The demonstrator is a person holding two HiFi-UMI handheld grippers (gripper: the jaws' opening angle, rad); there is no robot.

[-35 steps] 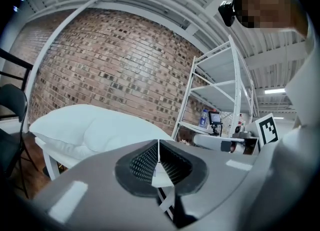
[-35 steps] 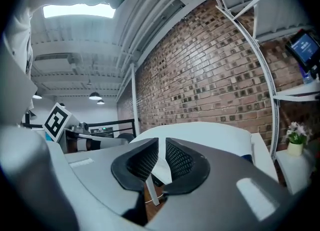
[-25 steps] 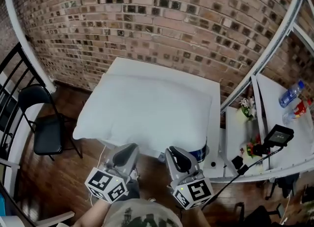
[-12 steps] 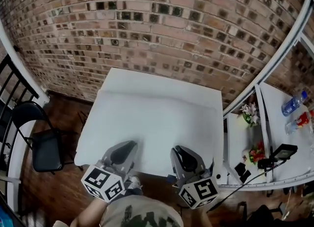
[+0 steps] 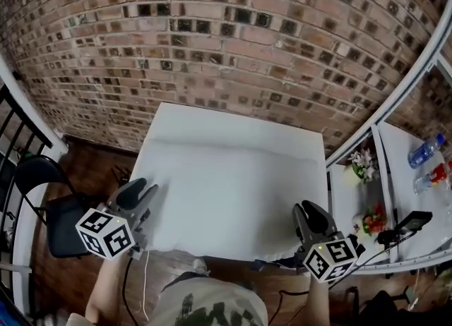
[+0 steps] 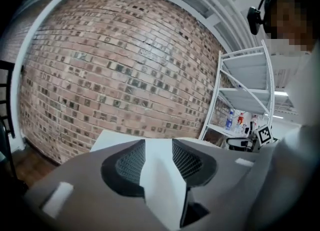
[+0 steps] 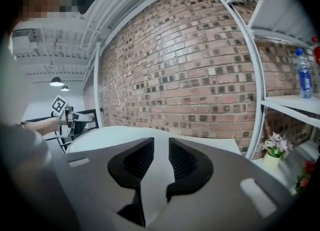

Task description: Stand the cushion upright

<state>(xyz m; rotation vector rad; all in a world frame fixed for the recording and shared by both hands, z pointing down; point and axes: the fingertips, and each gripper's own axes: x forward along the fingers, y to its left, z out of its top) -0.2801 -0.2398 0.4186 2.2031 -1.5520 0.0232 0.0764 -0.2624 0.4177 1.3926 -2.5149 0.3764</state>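
A large white cushion (image 5: 233,190) lies flat on a white table (image 5: 212,114) against the brick wall. My left gripper (image 5: 145,192) is at the cushion's left edge, near its front corner. Its jaws are opening, and only the cushion's white surface (image 6: 159,167) shows through the gap. My right gripper (image 5: 309,213) is at the cushion's front right corner. Its jaws are opening too, and the narrow gap (image 7: 161,147) frames the cushion top (image 7: 115,135) beyond. Neither gripper's pads visibly press on the fabric.
The brick wall (image 5: 233,42) stands right behind the table. A black folding chair (image 5: 46,208) is on the floor at left, beside a black railing. At right, a white metal shelf (image 5: 353,190) holds flowers (image 5: 361,162) and a bottle (image 5: 427,149).
Both grippers have moved apart from the middle of the cushion's near edge, the left to the left side and the right to the right corner. Their jaws now show a gap.
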